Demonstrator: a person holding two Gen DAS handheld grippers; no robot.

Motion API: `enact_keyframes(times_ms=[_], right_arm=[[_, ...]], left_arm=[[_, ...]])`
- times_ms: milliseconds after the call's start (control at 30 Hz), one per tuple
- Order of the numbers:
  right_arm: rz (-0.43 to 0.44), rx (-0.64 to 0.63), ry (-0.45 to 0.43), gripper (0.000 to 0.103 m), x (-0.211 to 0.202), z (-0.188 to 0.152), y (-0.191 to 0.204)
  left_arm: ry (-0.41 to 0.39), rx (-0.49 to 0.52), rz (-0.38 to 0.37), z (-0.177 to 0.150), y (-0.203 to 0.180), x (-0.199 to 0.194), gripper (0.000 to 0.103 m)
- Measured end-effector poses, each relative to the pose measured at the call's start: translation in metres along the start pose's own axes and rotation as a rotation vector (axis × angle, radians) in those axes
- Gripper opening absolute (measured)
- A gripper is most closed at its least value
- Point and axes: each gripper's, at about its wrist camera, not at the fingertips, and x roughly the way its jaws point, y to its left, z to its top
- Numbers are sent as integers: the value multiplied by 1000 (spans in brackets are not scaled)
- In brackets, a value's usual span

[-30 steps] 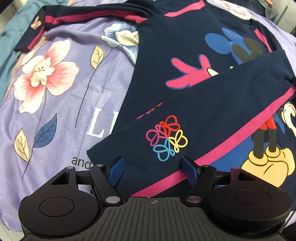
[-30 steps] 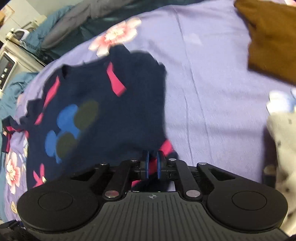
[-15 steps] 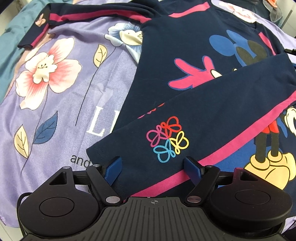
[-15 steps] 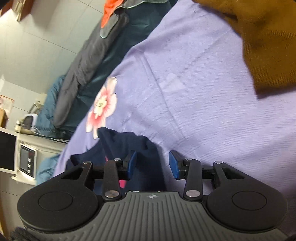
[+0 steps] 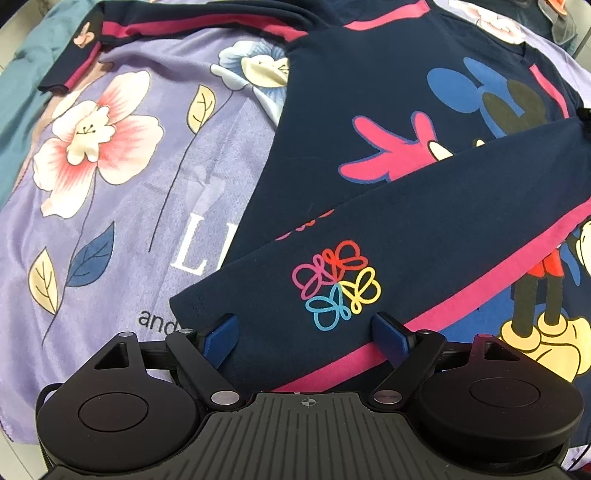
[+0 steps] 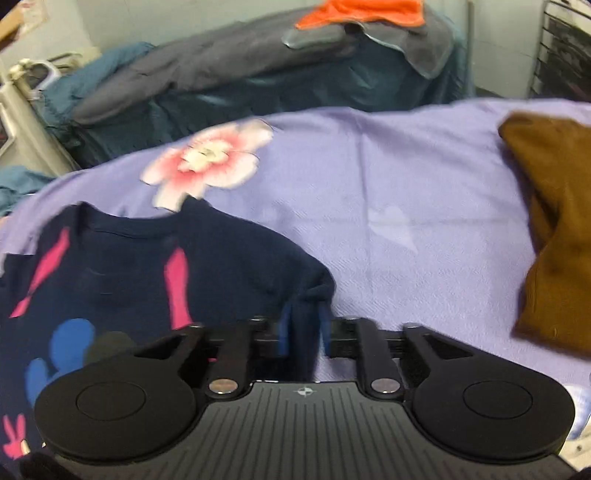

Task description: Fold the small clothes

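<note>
Navy cotton is filling most of the left wrist view: the child's long-sleeved top is lying face up on the lilac floral bedspread, its cartoon print showing. One sleeve, with a pink stripe and a coloured butterfly motif, is already lying folded diagonally across the front, so the first fold looks done. The other sleeve is still stretching out flat toward the far left, so that fold, and the folding of the body, are judged to be left. The left gripper is pointing steeply down over the folded sleeve's cuff, its blue pads standing wide apart on either side of the cloth and pinching nothing.

From the right wrist view, the top's neckline and shoulder are lying near the frame's left, on the same bedspread. The right gripper is angling down at the shoulder edge; its jaws are closing, with a bunched ridge of navy fabric standing between the narrow-set pads, which appear to be pressing on it. A brown garment is lying well apart to the right, and dark bedding is piling up behind.
</note>
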Motion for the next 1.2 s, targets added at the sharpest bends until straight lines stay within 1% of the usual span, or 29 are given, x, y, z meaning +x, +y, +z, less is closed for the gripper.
enact_keyframes(times_ms=[33, 100, 133, 200, 233, 300, 333, 367, 433, 467, 500, 533, 567, 600, 633, 667, 733, 833, 900, 967, 1000, 1067, 1133, 1200], right_arm=[[-6, 25, -18, 23, -1, -1, -1], [-46, 66, -50, 29, -13, -2, -4], [-50, 82, -77, 33, -26, -5, -6], [-29, 83, -120, 36, -49, -11, -6], [-4, 75, -120, 36, -58, -14, -2], [77, 37, -104, 36, -74, -26, 7], [122, -8, -78, 39, -80, -34, 15], [172, -66, -44, 47, -83, -44, 24], [236, -205, 18, 53, -84, -68, 43], [229, -267, 43, 53, -81, -80, 51], [193, -314, 67, 53, -77, -92, 57], [140, -345, 95, 53, -71, -102, 61], [102, -364, 103, 55, -67, -110, 63], [96, -376, 65, 59, -72, -116, 63], [76, -391, 67, 65, -75, -120, 65], [62, -395, 75, 68, -77, -123, 66], [63, -378, 77, 70, -83, -127, 63], [63, -397, 92, 71, -84, -127, 64], [40, -378, 119, 70, -83, -123, 69], [31, -304, 110, 70, -95, -116, 72], [52, -246, 100, 72, -104, -114, 71], [106, -116, 99, 80, -121, -110, 68], [160, -6, 130, 81, -134, -113, 69], [215, 48, 179, 81, -140, -122, 76]], left_arm=[[-3, -1, -2, 0, 1, 0, 103], [-14, -4, -7, -2, 2, 1, 103], [-20, -7, -9, -3, 3, 1, 103], [-32, -12, -12, -5, 3, 1, 103], [-36, -13, -13, -6, 3, 1, 103], [-43, -12, -14, -7, 3, 1, 103], [-47, -11, -15, -7, 3, 1, 103], [-49, -9, -16, -8, 3, 0, 103], [-48, -5, -17, -7, 2, 0, 103], [-47, -4, -19, -7, 3, -1, 103], [-46, -2, -21, -7, 3, -1, 103], [-45, 2, -24, -6, 3, -1, 103], [-44, 5, -26, -6, 4, -1, 103], [-44, 5, -30, -6, 4, -1, 103], [-44, 5, -34, -6, 5, -1, 103], [-48, 3, -38, -6, 6, -1, 103], [-58, 6, -43, -8, 7, -2, 103], [-65, 12, -51, -8, 9, -3, 103], [-78, -11, -61, -6, 13, -8, 103], [-111, -52, -64, -2, 22, -17, 103], [-133, -74, -63, 0, 28, -22, 103], [-191, -109, -47, 8, 44, -33, 103], [-258, -132, 3, 19, 65, -43, 103], [-315, -145, 65, 31, 91, -49, 103]])
